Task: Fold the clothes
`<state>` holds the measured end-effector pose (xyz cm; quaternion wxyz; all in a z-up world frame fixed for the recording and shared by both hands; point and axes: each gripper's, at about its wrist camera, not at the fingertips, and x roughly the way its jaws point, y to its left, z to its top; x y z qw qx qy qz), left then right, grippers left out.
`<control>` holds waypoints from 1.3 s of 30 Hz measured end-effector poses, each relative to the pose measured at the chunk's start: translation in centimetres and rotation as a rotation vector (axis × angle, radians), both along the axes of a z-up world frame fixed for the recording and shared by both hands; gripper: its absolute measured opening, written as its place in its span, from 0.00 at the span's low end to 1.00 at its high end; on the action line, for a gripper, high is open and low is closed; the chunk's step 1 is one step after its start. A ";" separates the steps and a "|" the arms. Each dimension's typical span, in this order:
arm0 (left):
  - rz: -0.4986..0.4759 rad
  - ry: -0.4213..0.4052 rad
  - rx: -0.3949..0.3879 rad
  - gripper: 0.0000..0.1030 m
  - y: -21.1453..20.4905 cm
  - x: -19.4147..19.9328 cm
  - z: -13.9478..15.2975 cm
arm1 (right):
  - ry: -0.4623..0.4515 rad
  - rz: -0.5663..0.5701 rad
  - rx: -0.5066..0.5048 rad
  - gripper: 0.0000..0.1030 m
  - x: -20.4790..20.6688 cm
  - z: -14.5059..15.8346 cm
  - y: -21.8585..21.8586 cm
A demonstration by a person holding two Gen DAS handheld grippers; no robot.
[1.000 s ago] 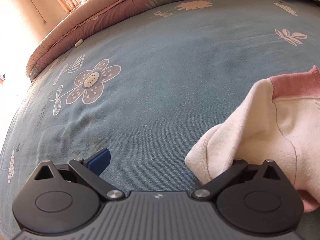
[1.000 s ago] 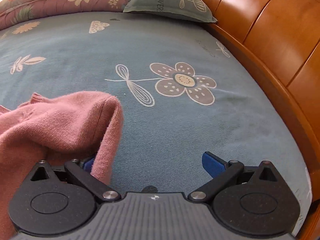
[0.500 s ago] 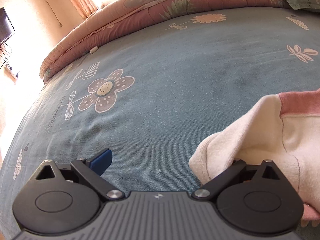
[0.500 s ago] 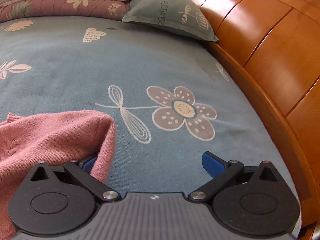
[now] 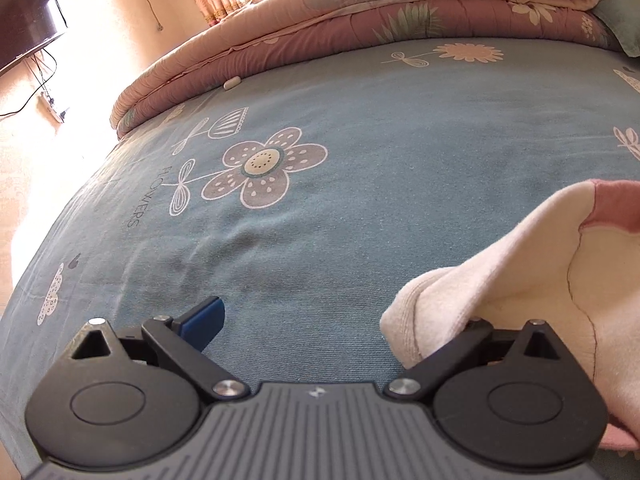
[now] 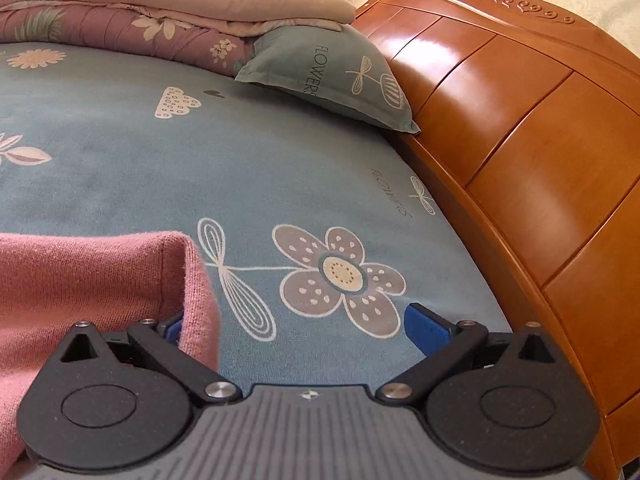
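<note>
Right wrist: sweater (image 6: 92,280) drapes left finger; headboard (image 6: 540,160) near right.

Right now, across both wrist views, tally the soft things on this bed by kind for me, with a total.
Garments (pink and cream sweater, one piece as far as I can tell): 1
Pillows (teal pillow): 1
Folded quilts (floral quilt, seen in both views): 1
Bed sheets (blue flowered sheet): 1
Total: 4

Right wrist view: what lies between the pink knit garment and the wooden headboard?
In the right wrist view, only the printed blue bedsheet lies between the pink knit garment and the wooden headboard; the pillow sits farther back.
</note>
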<state>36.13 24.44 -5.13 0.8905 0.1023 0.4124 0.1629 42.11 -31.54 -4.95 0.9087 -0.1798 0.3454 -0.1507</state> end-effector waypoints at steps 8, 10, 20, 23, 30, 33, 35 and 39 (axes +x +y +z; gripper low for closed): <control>-0.037 -0.026 0.011 0.97 -1.5 4.2 1.6 | -0.056 0.007 -0.091 1.00 4.7 3.2 0.9; -0.043 0.028 -0.001 0.97 -1.6 5.2 0.0 | -0.002 0.018 -0.106 1.00 5.3 1.8 0.8; -0.091 0.107 -0.085 0.96 -1.6 3.9 -1.5 | 0.151 0.097 0.025 1.00 2.0 -1.2 -0.6; -0.125 0.105 -0.095 0.96 -2.0 2.5 -0.5 | 0.157 0.157 0.110 1.00 -0.1 0.4 -0.3; -0.188 0.095 -0.123 0.96 -3.6 -1.8 2.2 | 0.174 0.290 0.262 1.00 -6.4 2.8 1.3; -0.252 0.087 -0.157 0.96 -5.6 -3.8 3.5 | 0.202 0.324 0.316 1.00 -9.1 2.6 2.0; -0.317 0.086 -0.194 0.96 -7.5 -5.3 4.0 | 0.223 0.349 0.340 1.00 -10.8 2.2 2.6; -0.444 0.096 -0.291 0.96 -11.5 -7.7 4.6 | 0.230 0.409 0.393 1.00 -14.2 2.1 4.0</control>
